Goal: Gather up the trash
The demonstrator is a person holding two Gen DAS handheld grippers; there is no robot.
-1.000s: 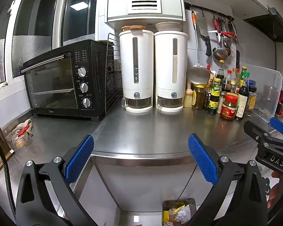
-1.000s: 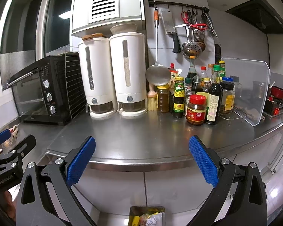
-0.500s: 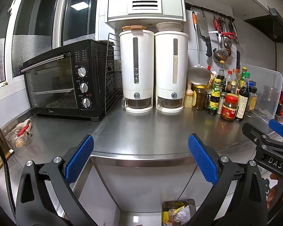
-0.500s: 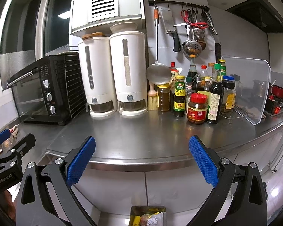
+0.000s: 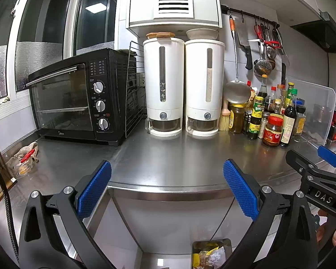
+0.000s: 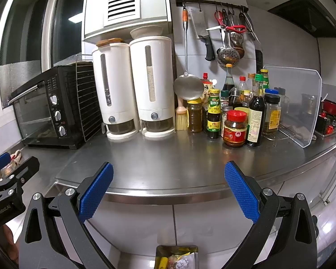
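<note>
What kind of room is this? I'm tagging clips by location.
Most likely a home kitchen: a black toaster oven sits on a stainless steel counter, sauce bottles crowd the back, and utensils hang from a wall rail.

Steel counter (oven, dispensers, bottles).

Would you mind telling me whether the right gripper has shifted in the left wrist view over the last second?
Yes, slightly. Against the red-lidded jar, which holds its place in this view, the right gripper has drifted left and down in the frame.
</note>
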